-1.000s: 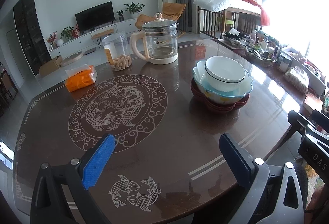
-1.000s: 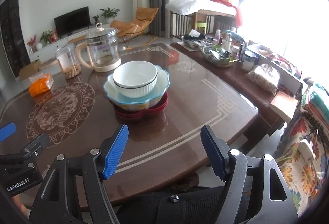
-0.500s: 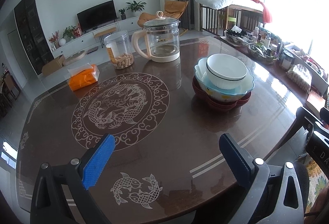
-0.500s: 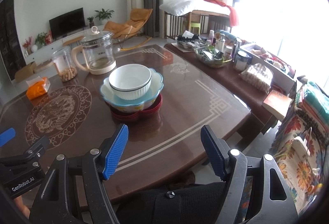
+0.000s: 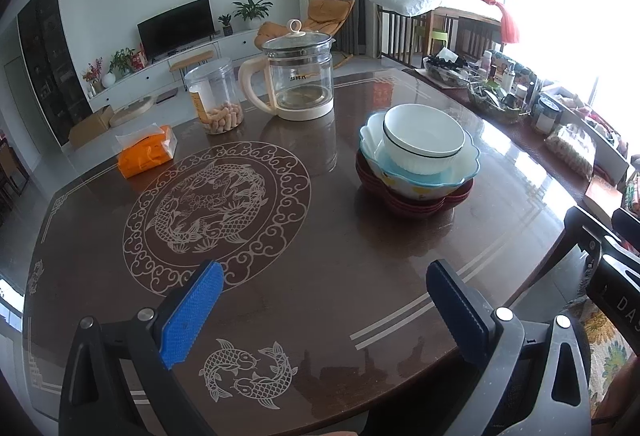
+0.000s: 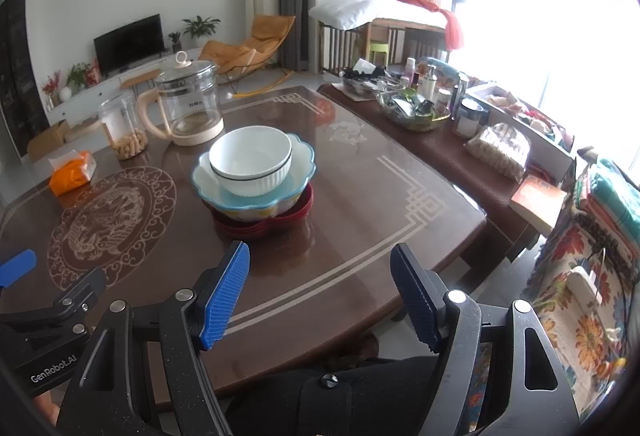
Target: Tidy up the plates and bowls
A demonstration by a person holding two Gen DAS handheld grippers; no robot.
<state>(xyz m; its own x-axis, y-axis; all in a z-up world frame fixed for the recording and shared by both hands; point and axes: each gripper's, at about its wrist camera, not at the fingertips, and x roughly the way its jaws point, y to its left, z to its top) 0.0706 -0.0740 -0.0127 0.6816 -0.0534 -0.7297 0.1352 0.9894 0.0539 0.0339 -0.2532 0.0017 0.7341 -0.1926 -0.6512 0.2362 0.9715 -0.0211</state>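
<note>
A white ribbed bowl (image 5: pixel 423 145) (image 6: pixel 251 159) sits nested in a light blue scalloped bowl (image 5: pixel 464 166) (image 6: pixel 302 164), which rests on stacked dark red plates (image 5: pixel 416 202) (image 6: pixel 260 226) on the dark brown table (image 5: pixel 320 256) (image 6: pixel 360 204). My left gripper (image 5: pixel 324 300) hovers open over the near table edge, well short of the stack, nothing between its blue pads. My right gripper (image 6: pixel 320 288) is likewise open and empty, near the table's front edge, with the stack ahead of it and slightly left.
A glass kettle (image 5: pixel 298 76) (image 6: pixel 188 100), a clear jar of peanuts (image 5: pixel 216 96) (image 6: pixel 124 124) and an orange tissue pack (image 5: pixel 146 150) (image 6: pixel 72 172) stand at the far side. A cluttered side bench (image 6: pixel 460 140) runs along the right. A floral-covered seat (image 6: pixel 580 276) lies right.
Both views have drifted slightly, so the stack sits a little further away in each. Neither gripper has changed its opening, and the bowls and plates have not moved.
</note>
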